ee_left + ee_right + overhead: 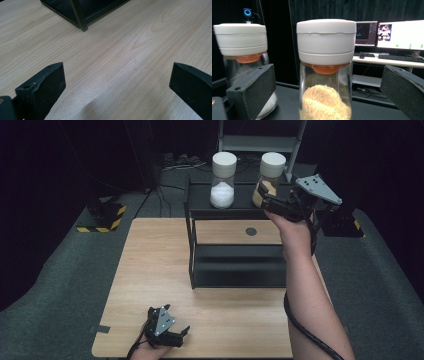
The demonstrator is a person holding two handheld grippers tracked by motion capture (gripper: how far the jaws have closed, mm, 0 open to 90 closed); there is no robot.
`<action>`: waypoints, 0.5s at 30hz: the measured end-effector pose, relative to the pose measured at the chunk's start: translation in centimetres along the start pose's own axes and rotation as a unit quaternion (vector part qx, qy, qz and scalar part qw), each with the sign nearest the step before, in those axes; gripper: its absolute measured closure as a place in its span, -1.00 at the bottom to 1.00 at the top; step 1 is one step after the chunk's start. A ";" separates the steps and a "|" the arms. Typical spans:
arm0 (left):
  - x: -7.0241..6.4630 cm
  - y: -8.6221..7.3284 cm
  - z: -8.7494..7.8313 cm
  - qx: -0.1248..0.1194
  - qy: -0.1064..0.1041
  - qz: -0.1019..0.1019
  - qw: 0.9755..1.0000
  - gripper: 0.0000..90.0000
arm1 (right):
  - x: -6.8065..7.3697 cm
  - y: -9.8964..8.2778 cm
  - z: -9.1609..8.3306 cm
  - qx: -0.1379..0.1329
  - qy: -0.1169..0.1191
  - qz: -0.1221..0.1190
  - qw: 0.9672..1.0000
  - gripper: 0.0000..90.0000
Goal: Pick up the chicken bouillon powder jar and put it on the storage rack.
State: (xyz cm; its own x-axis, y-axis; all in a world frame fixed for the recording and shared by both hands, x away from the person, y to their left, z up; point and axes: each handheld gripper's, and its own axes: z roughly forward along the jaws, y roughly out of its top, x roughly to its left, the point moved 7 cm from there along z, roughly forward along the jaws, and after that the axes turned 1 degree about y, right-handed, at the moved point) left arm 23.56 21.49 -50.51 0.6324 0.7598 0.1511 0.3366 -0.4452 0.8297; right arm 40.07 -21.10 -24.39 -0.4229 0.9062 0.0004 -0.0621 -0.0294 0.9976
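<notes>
**Right tool spread wide around brown-filled jar on rack**

The right tool (267, 195) stands wide, pads clear of the brown-filled jar (325, 75) between them atop the black rack (200, 205). The jar's base is cut off. Beside it stands the white-filled jar (223, 180). The left tool (172, 332) rests wide on the table (120, 57), nearer the person than the rack.

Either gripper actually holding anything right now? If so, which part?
Nothing held. Right gripper is open around the white-capped glass jar of tan grains, pads clear of the glass. Left gripper is open over bare table.
</notes>
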 end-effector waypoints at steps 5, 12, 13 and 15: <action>-0.1 0.0 0.0 0.002 0.001 0.001 1.000 -0.98 | 0.2 -0.1 -1.0 -0.002 0.004 0.003 1.000 -1.00; -0.1 0.1 0.1 0.004 0.003 0.005 1.000 -0.98 | 0.7 0.0 -2.4 0.000 0.014 0.002 1.000 -1.00; -0.2 0.1 0.1 0.004 0.003 0.005 1.000 -0.98 | 0.8 0.0 -2.6 0.001 0.014 0.003 1.000 -1.00; -0.2 0.1 0.1 0.004 0.004 0.006 1.000 -0.98 | 0.9 -0.1 -2.9 0.001 0.014 0.000 1.000 -1.00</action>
State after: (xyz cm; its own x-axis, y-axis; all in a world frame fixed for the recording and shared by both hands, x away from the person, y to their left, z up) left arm 23.51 21.28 -50.49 0.6310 0.7580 0.1650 0.3342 -0.4576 0.8240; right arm 37.09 -21.47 -24.72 -0.4487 0.8937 -0.0006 -0.0595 -0.0292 0.9978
